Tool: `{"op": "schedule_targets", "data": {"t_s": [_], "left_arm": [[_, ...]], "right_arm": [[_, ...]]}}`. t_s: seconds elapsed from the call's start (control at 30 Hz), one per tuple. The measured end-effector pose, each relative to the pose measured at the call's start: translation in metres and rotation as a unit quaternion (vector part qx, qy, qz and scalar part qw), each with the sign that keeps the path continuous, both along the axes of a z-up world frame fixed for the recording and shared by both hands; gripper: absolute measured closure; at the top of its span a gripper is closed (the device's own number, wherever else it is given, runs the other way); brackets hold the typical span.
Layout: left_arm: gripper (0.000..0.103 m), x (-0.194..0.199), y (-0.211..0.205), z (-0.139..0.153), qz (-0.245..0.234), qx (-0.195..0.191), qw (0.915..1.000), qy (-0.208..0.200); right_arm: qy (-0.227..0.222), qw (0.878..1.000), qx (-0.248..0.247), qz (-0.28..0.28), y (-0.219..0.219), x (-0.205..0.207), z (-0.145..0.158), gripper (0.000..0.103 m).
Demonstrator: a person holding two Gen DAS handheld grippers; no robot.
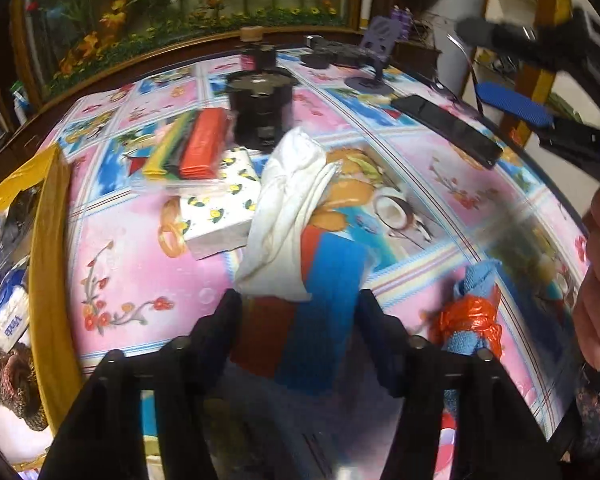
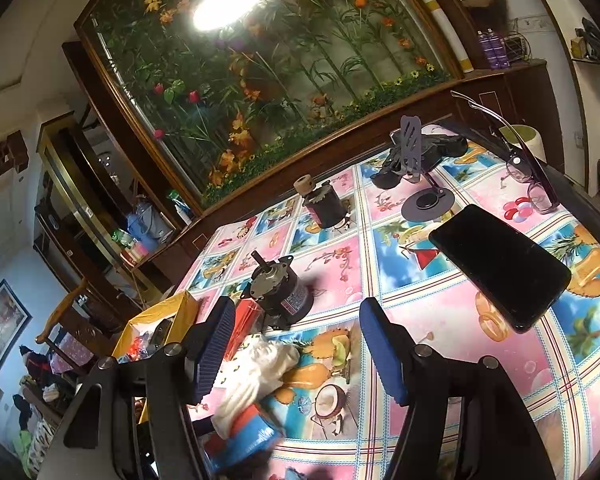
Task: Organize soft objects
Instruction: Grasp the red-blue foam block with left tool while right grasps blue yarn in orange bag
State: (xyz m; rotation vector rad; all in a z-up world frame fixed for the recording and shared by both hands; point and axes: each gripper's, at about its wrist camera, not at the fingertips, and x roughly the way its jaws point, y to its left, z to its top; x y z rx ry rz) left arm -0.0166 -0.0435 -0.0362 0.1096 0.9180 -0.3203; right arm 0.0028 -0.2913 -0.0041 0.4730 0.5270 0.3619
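- Handling the white cloth (image 1: 288,208) should be easy: it looks thin, limp and light, and it will sag and trail from whatever point is pinched.
- It lies crumpled near the middle of the table (image 1: 148,264), one end touching the napkin pack (image 1: 220,208), the other end just ahead of the left gripper (image 1: 296,316).
- Left jaws stand part open with nothing pressed between the pads; only the blue-and-red roll (image 1: 312,340) shows in the gap, and whether the pads touch it I cannot tell.
- Right gripper (image 2: 296,344) hangs over the table, its jaws roughly half open and empty; the cloth lies below its left pad, apart from it.
- Best hold, I judge: the bunched middle fold, where several layers stack, not a single loose edge that could slip out.
- Blue towel (image 1: 476,280) with orange wrap (image 1: 470,320) sits toward the table's right edge; soft too, thicker, and firmest to take at the wrap.
- Yellow box (image 1: 50,264) at the left edge already holds soft items, so it is likely the destination.
- Phone (image 2: 500,264) and motor (image 2: 280,292) are hard; steer clear of them.
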Motion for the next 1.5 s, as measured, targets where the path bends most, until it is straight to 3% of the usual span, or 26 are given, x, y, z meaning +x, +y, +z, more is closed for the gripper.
{"op": "schedule_targets", "data": {"t_s": [0.3,0.47,0.63,0.9,1.03,1.07,1.1,1.13,1.3,1.5], "left_arm": [[0.050,0.006,0.043,0.001,0.046,-0.075,0.9961,0.009],[0.049,0.006,0.037,0.000,0.045,-0.052,0.9976,-0.001],[0.050,0.006,0.038,0.000,0.044,-0.052,0.9976,-0.001],[0.049,0.005,0.038,0.001,0.041,-0.057,0.9975,-0.001],[0.049,0.005,0.040,0.001,0.044,-0.059,0.9973,-0.001],[0.049,0.005,0.040,0.001,0.044,-0.059,0.9973,-0.002],[0.050,0.004,0.040,0.001,0.043,-0.060,0.9973,-0.003],[0.050,0.004,0.040,0.002,0.043,-0.062,0.9972,-0.005],[0.052,-0.002,0.041,0.012,0.036,-0.077,0.9959,-0.031],[0.060,-0.008,0.050,0.027,0.040,-0.108,0.9910,-0.068]], "right_arm": [[0.035,0.998,-0.040,0.019,0.019,0.011,-0.012,0.031],[0.065,0.996,-0.049,0.028,0.024,0.012,-0.023,0.031],[0.107,0.992,-0.055,0.035,0.021,-0.017,-0.033,0.029],[0.163,0.975,-0.135,0.064,0.051,-0.058,-0.059,0.027],[0.166,0.969,-0.167,0.080,0.072,-0.057,-0.064,0.029],[0.166,0.967,-0.174,0.089,0.078,-0.057,-0.065,0.034],[0.166,0.965,-0.182,0.093,0.082,-0.057,-0.065,0.056],[0.166,0.964,-0.188,0.094,0.085,-0.056,-0.065,0.059],[0.150,0.972,-0.174,0.056,0.070,-0.038,-0.049,0.062],[0.084,0.987,-0.138,-0.003,0.057,-0.016,-0.009,0.062]]}}
